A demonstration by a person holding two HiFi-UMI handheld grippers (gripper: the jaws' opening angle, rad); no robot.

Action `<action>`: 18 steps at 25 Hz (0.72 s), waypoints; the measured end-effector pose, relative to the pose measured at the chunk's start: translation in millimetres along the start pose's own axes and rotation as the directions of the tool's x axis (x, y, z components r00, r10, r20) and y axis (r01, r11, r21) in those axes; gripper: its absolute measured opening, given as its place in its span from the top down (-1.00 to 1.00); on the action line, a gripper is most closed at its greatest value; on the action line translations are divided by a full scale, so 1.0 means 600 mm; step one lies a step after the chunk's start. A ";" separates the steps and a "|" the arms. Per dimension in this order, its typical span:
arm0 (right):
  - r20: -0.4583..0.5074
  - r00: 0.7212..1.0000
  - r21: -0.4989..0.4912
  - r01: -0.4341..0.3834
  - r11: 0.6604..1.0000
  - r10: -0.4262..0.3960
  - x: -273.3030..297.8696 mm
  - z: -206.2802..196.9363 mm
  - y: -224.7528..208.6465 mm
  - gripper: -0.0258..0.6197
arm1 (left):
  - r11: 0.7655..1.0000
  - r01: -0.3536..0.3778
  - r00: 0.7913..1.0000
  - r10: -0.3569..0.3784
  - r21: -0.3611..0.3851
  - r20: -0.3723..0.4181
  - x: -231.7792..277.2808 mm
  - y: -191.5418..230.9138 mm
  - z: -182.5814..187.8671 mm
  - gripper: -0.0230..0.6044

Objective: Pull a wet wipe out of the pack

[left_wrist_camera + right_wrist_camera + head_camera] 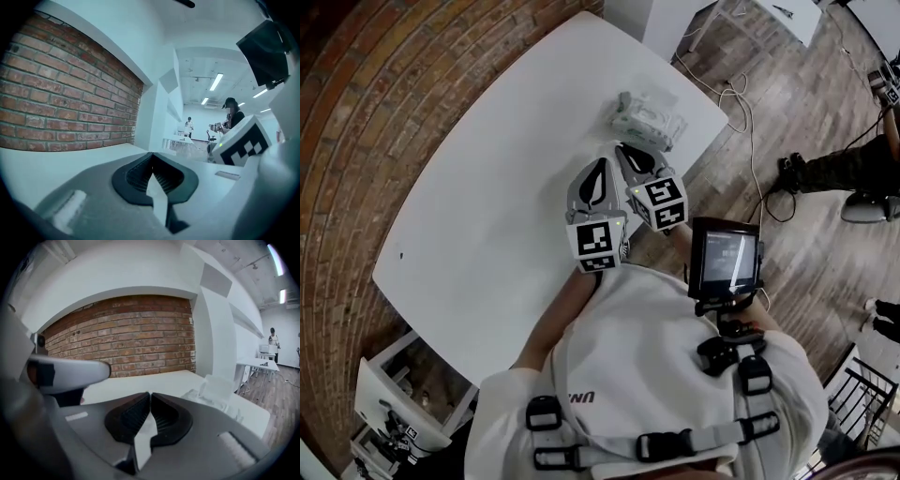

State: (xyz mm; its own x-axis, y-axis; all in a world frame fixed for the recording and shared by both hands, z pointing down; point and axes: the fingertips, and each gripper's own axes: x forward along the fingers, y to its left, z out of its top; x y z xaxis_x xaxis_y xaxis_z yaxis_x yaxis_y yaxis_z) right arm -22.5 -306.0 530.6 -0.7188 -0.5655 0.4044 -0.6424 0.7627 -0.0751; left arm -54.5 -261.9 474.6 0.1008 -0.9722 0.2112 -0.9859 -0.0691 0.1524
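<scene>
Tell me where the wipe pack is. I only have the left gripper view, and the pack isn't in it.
Observer: In the head view, the wet wipe pack lies near the far corner of the table, just beyond the right gripper.
Operator: Report that gripper's jaws.
Observer: The right gripper view shows them together with nothing between them.
Operator: Check the pack's lid.
Observer: In the right gripper view a clear flap stands up on the pack. It looks open, but I can't be sure.
</scene>
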 end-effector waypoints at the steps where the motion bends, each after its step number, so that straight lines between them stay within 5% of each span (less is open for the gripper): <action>1: -0.031 1.000 0.006 -0.002 1.000 0.003 0.003 -0.019 0.006 0.87 | 1.000 0.003 1.000 -0.003 -0.001 -0.005 -0.001 -0.001 -0.003 0.92; 7: -0.200 0.979 0.087 -0.022 0.996 0.040 0.001 -0.107 0.028 0.77 | 1.000 0.018 1.000 -0.018 -0.003 -0.007 -0.004 -0.003 -0.004 0.92; 18: -0.273 0.960 0.126 -0.030 0.992 0.064 -0.028 -0.138 0.009 0.22 | 1.000 0.024 1.000 -0.024 -0.013 0.010 0.000 0.000 0.004 0.92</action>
State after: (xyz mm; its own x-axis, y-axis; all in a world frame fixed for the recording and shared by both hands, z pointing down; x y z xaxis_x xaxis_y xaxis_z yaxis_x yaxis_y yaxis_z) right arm 7.8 -266.3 599.2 -0.6583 -0.4084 0.6323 -0.6486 0.7340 -0.2012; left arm -54.9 -262.3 472.4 0.1234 -0.9724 0.1978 -0.9813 -0.0899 0.1702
